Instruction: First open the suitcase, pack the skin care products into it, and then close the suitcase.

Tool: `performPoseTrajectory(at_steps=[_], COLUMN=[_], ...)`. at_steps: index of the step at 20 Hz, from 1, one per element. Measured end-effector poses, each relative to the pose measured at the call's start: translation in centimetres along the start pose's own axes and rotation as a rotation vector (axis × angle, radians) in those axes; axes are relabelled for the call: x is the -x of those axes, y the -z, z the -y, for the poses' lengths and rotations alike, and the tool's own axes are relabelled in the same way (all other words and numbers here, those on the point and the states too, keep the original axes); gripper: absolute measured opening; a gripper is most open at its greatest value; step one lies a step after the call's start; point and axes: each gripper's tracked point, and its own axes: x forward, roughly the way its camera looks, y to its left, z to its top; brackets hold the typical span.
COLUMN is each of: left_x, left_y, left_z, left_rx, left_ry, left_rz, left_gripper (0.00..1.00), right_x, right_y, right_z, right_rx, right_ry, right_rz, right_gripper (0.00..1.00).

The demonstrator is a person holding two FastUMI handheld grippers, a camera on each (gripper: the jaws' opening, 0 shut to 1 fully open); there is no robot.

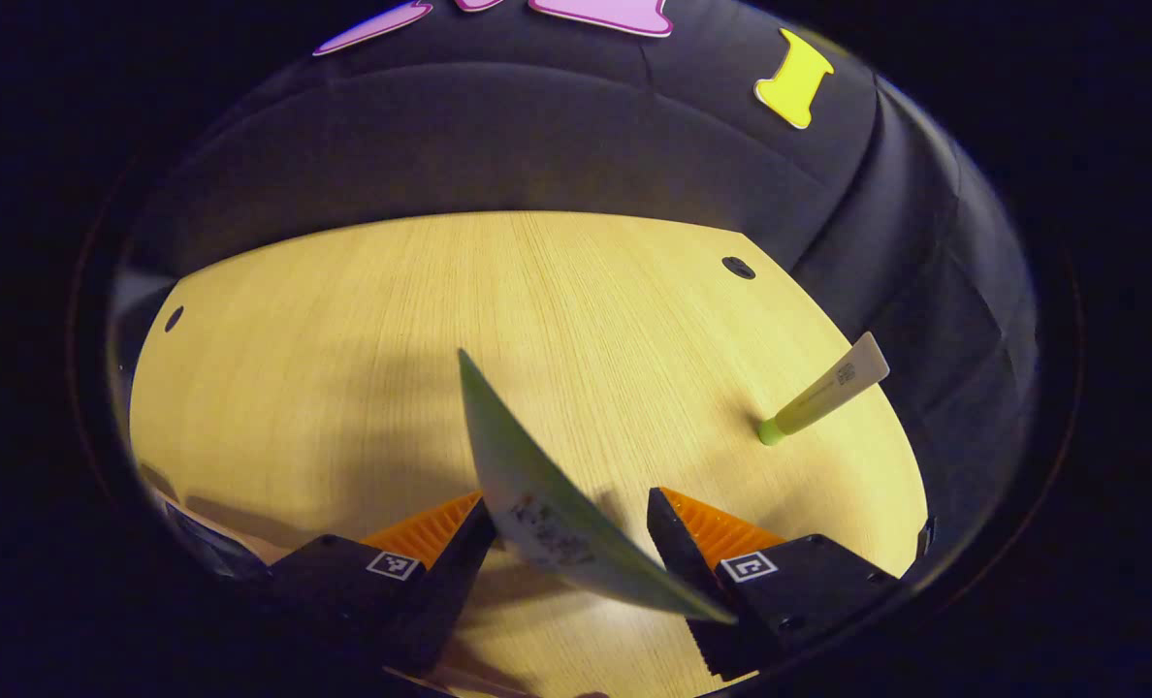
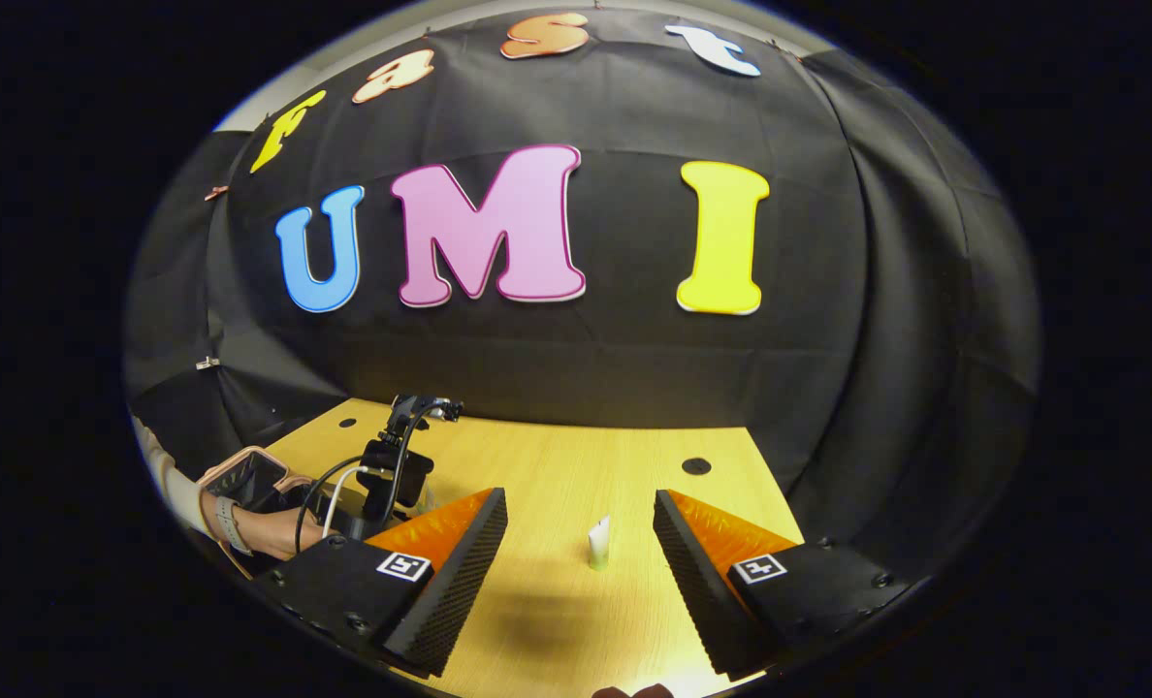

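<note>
Left gripper [image 1: 571, 538] carried a flat green-and-white tube [image 1: 537, 494] between its fingers; the tube stood tilted, its crimped end up. It seemed to touch the left finger, but whether both fingers pressed on it, I could not tell. Below lay the wooden table [image 1: 363, 320]. On it, to the right near the edge, a second tube [image 1: 823, 393] stood on its green cap, leaning toward the black cloth wall [image 1: 537, 145].

Right gripper [image 2: 581, 543] hung wide open over the same table, nothing between its fingers. Straight ahead of it stood the small capped tube, upright on the tabletop, well apart from both fingers. At far left, a hand [image 2: 266, 528] held the other gripper with its cables.
</note>
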Motion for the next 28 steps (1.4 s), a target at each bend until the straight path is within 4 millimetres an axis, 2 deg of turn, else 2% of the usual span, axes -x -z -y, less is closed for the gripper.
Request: performPoseTrajectory(at_steps=[1, 2, 3, 6, 11, 14, 16, 17, 18, 19, 21, 23, 25, 28], left_x=[-1.2, -1.0, -0.7, 1.8, 8.1, 11.6, 14.4, 15.3, 16.3, 17.4, 19.7, 21.1, 22.5, 23.4], left_y=[0.3, -0.2, 0.2, 0.0, -0.8, -1.2, -0.6, -0.1, 0.6, 1.4, 3.4, 5.4, 7.9, 14.2], left_z=[-0.4, -0.6, 0.2, 1.6, 3.7, 3.6, 2.6, 1.8, 0.8, -0.3, -2.6, -5.3, -8.1, -14.0], left_rx=[-0.009, -0.019, -0.024, -0.035, -0.05, -0.04, 0.016, 0.034, 0.048, 0.061, 0.103, 0.151, 0.172, 0.154], left_ry=[-0.022, -0.033, -0.019, 0.023, 0.075, 0.072, 0.075, 0.055, 0.03, -0.003, -0.045, -0.054, -0.082, -0.193], left_rz=[-0.004, -0.01, -0.025, -0.025, 0.016, 0.044, 0.043, 0.037, 0.026, 0.013, -0.016, -0.041, -0.106, -0.317], left_gripper=[0.9, 0.69, 0.49, 0.45, 0.44, 0.44, 0.44, 0.43, 0.44, 0.45, 0.45, 0.44, 0.45, 0.45], right_x=[-0.9, -2.0, -3.4, -7.1, -13.6, -15.7, -16.7, -17.1, -17.5, -16.9, -16.3, -14.4, -11.6, -6.7], right_y=[1.2, 2.6, 4.2, 8.0, 14.1, 16.5, 17.5, 17.9, 18.3, 18.2, 17.4, 15.5, 13.5, 11.1], right_z=[0.4, 0.7, 0.8, 0.3, 2.0, 1.8, 1.2, 1.2, 1.4, 1.1, -0.1, -1.8, -4.6, -10.6], right_rx=[-0.011, -0.019, -0.024, -0.032, 0.006, -0.01, -0.015, -0.006, -0.001, -0.005, -0.015, -0.005, 0.001, 0.007], right_ry=[-0.006, -0.014, -0.027, -0.088, -0.063, -0.065, -0.076, -0.068, -0.061, -0.074, -0.112, -0.158, -0.216, -0.312], right_rz=[-0.022, -0.052, -0.086, -0.154, -0.273, -0.332, -0.349, -0.354, -0.36, -0.371, -0.361, -0.341, -0.335, -0.327], right_gripper=[0.96, 0.97, 0.98, 0.98, 0.98, 0.98, 0.98, 0.86, 0.56, 0.27, 0.3, 0.31, 0.3, 0.3])
